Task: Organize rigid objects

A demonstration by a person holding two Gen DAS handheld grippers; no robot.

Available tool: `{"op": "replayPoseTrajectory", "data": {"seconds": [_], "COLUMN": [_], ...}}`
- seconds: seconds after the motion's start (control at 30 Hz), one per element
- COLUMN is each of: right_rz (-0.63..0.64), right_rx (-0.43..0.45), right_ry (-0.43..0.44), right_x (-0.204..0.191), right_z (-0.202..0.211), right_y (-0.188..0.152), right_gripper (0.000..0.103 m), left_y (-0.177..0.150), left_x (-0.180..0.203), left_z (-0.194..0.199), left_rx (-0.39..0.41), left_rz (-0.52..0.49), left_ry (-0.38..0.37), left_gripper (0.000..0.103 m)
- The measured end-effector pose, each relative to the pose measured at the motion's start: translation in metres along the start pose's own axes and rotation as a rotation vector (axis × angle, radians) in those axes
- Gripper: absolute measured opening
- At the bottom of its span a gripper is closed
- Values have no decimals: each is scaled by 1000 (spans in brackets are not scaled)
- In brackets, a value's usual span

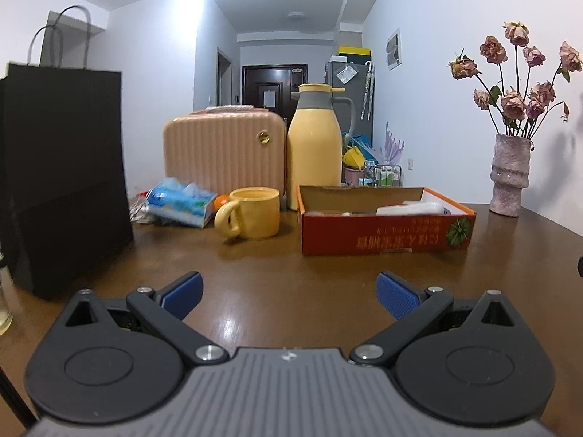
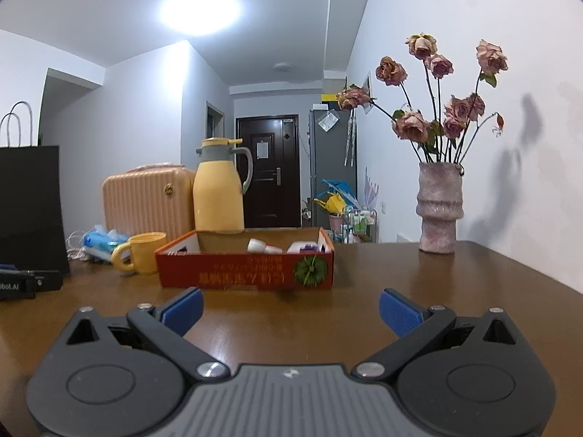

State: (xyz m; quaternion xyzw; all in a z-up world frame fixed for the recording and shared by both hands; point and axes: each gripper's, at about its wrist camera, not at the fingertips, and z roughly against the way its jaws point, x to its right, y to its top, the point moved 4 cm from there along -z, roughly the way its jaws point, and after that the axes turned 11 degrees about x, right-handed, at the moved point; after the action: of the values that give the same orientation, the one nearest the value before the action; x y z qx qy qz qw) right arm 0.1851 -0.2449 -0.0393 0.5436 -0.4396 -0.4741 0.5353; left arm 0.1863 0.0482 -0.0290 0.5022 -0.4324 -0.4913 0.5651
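Both grippers hover low over the brown surface [image 1: 277, 291]. The left gripper [image 1: 289, 293] and right gripper [image 2: 291, 309] each have fingers spread wide, holding nothing. Beyond them at 12 o'clock sits the red cardboard box [image 2: 247, 273], holding small white items. At 11 o'clock stands the yellow mug [image 1: 255, 216], just beside the box. Likely next: approach the mug level and centre the rim between the fingers before closing.
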Motion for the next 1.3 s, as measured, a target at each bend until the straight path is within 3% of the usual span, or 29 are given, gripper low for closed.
{"op": "replayPoseTrajectory", "data": {"seconds": [0.37, 1.3], "right_rz": [12, 12], "right_rx": [0, 6], "right_ry": [32, 31], "right_x": [-19, -21], "right_z": [28, 36], "right_y": [-6, -1], "right_gripper": [103, 103], "left_y": [-9, -7], "left_x": [-14, -11], "left_z": [31, 40], "left_rx": [-5, 0], "left_rz": [31, 27], "left_ry": [1, -6], "left_gripper": [103, 103]}}
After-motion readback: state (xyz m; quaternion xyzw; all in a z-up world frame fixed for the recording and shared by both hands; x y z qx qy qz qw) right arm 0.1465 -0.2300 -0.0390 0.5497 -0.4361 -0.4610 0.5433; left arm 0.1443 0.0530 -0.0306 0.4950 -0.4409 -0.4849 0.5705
